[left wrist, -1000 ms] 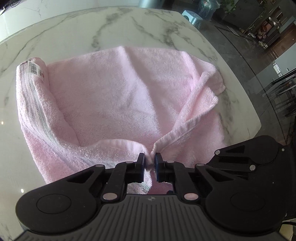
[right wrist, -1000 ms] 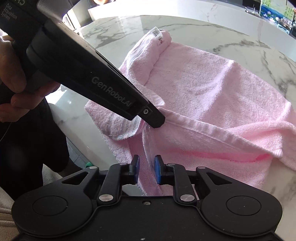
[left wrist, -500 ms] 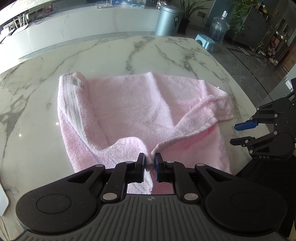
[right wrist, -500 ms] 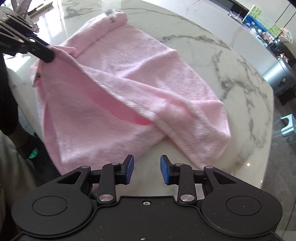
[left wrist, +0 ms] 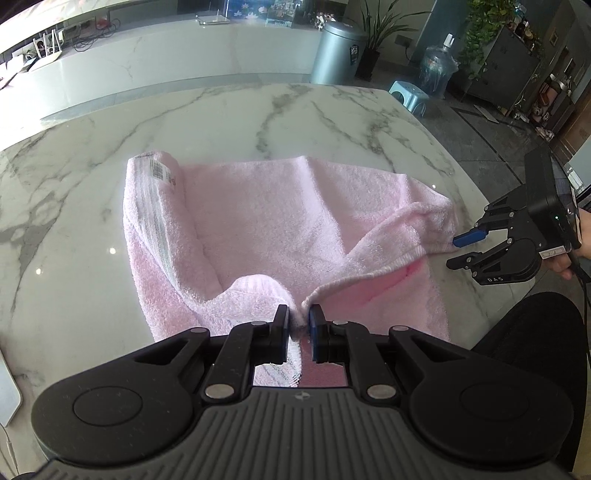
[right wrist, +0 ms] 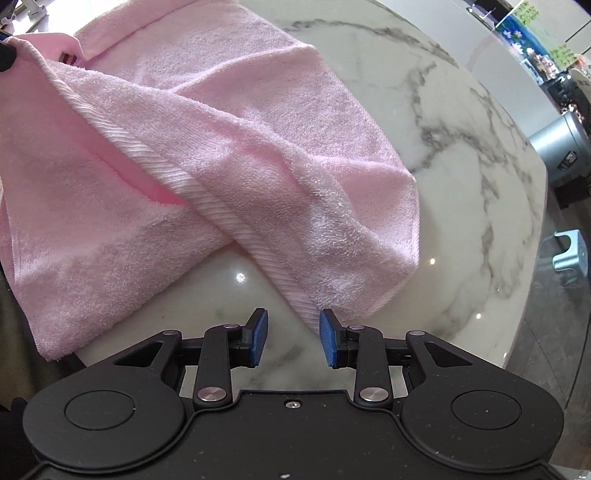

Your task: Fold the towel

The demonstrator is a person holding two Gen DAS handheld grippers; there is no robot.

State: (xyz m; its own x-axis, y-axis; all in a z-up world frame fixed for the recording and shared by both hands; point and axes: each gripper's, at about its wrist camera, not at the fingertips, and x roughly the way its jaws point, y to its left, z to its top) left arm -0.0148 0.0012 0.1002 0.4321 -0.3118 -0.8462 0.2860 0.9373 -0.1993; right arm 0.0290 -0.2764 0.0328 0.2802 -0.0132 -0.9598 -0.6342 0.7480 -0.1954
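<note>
Meanwhile the left tool (left wrist: 300, 322) pinches the pink towel (left wrist: 280, 221) at the bench's (left wrist: 236, 122) near edge; the right tool (right wrist: 291, 336) gapes empty, just beside the towel's corner.

I see a white marble table (left wrist: 332, 122) with grey veins, glossy enough to throw back small points of light. Behind it runs a long pale counter (left wrist: 177, 62). A grey cylindrical bin (left wrist: 338, 51) stands on the dark tiled floor (left wrist: 480, 125), near a potted plant (left wrist: 380, 33), a water bottle (left wrist: 437, 68) and a small blue stool (left wrist: 408, 94).
</note>
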